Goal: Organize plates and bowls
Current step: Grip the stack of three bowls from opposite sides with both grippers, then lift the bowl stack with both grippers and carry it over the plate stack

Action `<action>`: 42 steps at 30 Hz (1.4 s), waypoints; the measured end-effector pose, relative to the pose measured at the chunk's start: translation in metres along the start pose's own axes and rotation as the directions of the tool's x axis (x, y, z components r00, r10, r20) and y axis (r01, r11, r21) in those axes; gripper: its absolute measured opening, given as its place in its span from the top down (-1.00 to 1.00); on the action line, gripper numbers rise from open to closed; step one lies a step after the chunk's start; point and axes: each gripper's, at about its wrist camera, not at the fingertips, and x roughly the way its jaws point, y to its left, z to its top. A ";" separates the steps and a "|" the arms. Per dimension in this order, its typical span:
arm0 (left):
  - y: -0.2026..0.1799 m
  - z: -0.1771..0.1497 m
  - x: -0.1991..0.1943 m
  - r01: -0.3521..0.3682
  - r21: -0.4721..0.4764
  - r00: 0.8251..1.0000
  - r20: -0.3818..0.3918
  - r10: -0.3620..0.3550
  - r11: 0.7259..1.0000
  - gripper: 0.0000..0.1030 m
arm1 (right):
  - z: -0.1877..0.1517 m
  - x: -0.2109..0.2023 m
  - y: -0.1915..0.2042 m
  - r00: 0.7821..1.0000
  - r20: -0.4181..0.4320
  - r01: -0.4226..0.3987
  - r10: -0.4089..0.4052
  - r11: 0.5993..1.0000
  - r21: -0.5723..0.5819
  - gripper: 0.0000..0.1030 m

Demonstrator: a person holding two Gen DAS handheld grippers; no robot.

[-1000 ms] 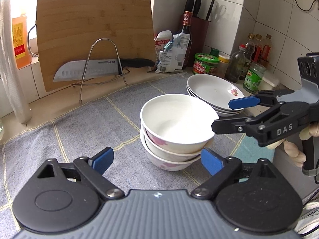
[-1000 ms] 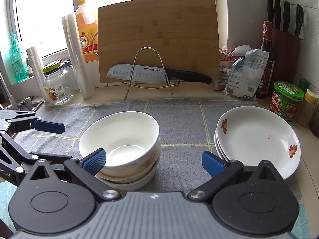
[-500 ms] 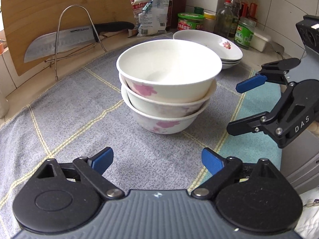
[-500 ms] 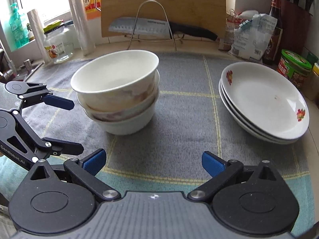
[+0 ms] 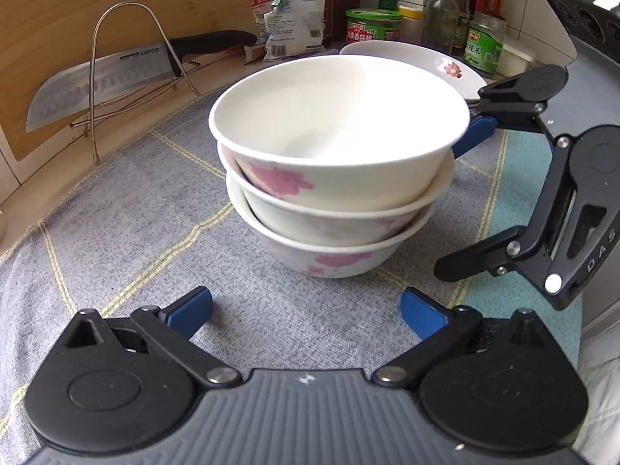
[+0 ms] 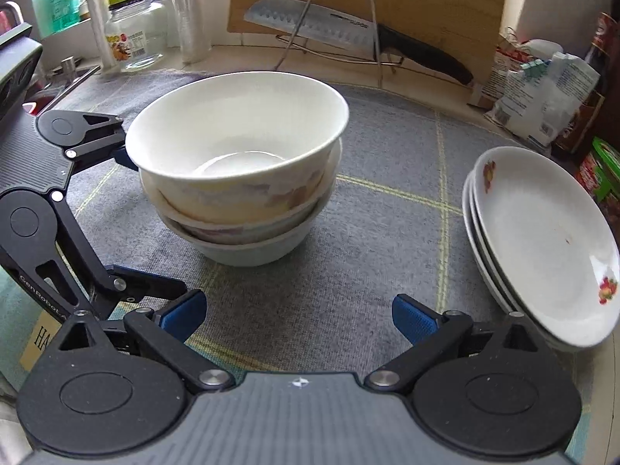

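Note:
Three white bowls with pink flowers [image 5: 337, 155] stand nested in one stack on the grey cloth [image 5: 116, 213]. My left gripper [image 5: 306, 308] is low and just short of the stack's base; its jaws are opening and nothing is between them. The right gripper [image 5: 461, 201] stands open at the stack's right side, its far blue pad hidden behind the top bowl's rim. In the right wrist view the bowl stack [image 6: 240, 166] lies ahead of my right gripper [image 6: 298, 314], with the left gripper [image 6: 147, 221] flanking its left side. A stack of flowered plates [image 6: 542, 240] sits to the right.
A kitchen knife [image 5: 97, 81] rests on a wire rack against a bamboo cutting board [image 5: 77, 11] at the back. Food packets [image 5: 294, 11], jars and bottles [image 5: 445, 15] line the back right. A glass jar [image 6: 135, 38] and plastic rolls stand at the back left.
Both grippers have sunk and closed in on the bowl stack, which now looms larger in both views. The bowls and plates have not moved.

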 end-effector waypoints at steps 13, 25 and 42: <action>-0.005 0.009 0.005 -0.102 -0.123 0.994 -0.038 0.098 0.987 -1.00 | 0.002 0.015 -0.011 0.988 -0.027 -0.153 0.151 0.960 -0.235 -1.00; -0.002 0.011 0.010 -0.096 -0.119 0.995 0.005 0.097 0.988 -1.00 | 0.008 0.019 -0.013 0.983 -0.047 -0.181 0.175 0.943 -0.277 -1.00; 0.009 0.017 0.017 0.023 0.032 0.999 0.030 -0.024 0.999 -0.99 | 0.040 0.044 -0.018 0.965 -0.096 -0.263 0.245 0.878 -0.399 -1.00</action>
